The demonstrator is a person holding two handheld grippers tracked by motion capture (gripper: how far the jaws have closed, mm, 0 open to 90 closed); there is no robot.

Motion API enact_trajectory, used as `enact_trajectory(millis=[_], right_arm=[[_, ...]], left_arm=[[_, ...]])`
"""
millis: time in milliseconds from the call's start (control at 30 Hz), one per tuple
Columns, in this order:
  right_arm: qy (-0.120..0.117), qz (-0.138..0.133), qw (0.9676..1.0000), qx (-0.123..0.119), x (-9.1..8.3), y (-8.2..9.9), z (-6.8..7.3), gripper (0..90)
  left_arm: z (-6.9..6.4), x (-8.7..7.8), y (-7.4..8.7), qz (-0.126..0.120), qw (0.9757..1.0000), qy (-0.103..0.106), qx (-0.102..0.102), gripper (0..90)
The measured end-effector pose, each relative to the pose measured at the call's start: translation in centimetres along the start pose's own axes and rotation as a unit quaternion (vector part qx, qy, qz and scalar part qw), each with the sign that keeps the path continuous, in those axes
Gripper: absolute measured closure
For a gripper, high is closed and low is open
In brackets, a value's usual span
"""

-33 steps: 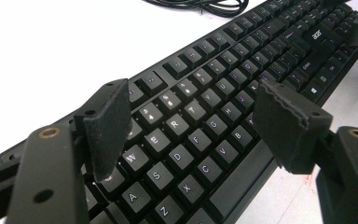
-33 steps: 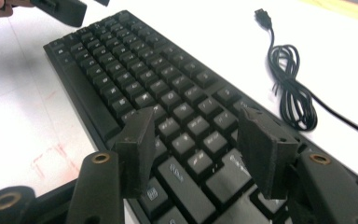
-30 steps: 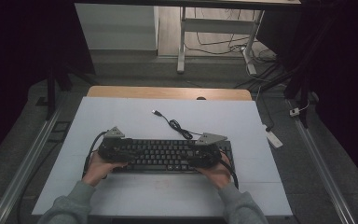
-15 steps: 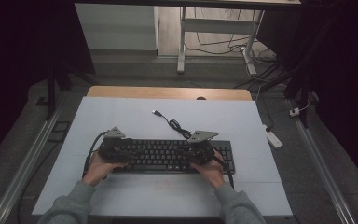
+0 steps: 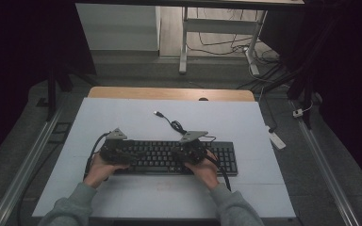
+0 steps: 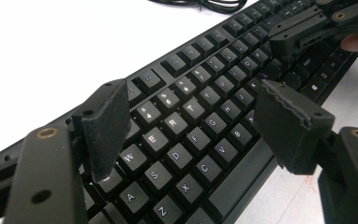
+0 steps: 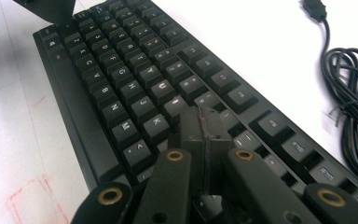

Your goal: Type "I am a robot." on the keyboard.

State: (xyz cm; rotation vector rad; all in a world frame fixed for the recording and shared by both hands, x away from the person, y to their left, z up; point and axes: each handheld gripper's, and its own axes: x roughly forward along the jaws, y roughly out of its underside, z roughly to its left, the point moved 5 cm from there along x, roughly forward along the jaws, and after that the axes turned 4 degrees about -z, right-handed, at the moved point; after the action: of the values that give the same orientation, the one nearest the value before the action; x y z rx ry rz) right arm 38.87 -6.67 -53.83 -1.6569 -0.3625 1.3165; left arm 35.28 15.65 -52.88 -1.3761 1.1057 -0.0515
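A black keyboard (image 5: 165,157) lies across the white table top (image 5: 122,117), its cable (image 5: 174,125) coiled behind it. My left gripper (image 5: 125,153) hovers open over the keyboard's left end; in the left gripper view its pads (image 6: 105,126) stand wide apart above the letter keys (image 6: 186,116). My right gripper (image 5: 179,153) is over the keyboard's middle. Its jaws have just been closing, and in the right gripper view the fingertips (image 7: 200,122) meet, shut on nothing, right at the keys near K (image 7: 156,122). I cannot tell whether they touch a key.
The coiled cable (image 7: 349,93) and its USB plug (image 5: 158,113) lie on the table behind the keyboard. A wooden strip (image 5: 169,93) runs along the table's far edge. A white block (image 5: 275,139) lies on the floor at the right. Faint red marks (image 7: 28,196) show in front of the keyboard.
My right gripper has moved left along the keyboard, from its right end to its middle, and its jaws have shut. The left gripper has stayed in place.
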Motion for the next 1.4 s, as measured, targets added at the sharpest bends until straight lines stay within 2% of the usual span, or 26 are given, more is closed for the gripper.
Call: enact_trajectory(millis=[333, 667, 933, 1000, 1400], right_arm=[[0.002, 0.01, 1.0, -0.001, 1.5, -0.3, -0.1, 89.4], [0.004, 0.017, 0.9998, -0.006, 2.2, -0.4, -0.1, 89.4], [0.003, 0.019, 0.9998, -0.004, 2.3, -0.3, -0.1, 89.4], [0.007, 0.026, 0.9996, -0.008, 2.4, -0.1, -0.1, 89.6], [0.009, -0.001, 0.9999, -0.01, 1.0, -0.6, -0.1, 89.2]], left_arm=[[-0.1, 0.1, 0.1, 0.004, 1.0, 0.0, 0.003, 27.3], [0.0, 0.0, 0.1, 0.003, 1.0, -0.001, 0.005, 27.4], [-0.1, 0.1, 0.1, 0.004, 1.0, -0.002, 0.007, 27.5], [-0.1, 0.1, 0.1, 0.004, 1.0, -0.002, 0.007, 27.4], [0.0, 0.0, 0.1, 0.003, 1.0, -0.004, 0.008, 27.3]])
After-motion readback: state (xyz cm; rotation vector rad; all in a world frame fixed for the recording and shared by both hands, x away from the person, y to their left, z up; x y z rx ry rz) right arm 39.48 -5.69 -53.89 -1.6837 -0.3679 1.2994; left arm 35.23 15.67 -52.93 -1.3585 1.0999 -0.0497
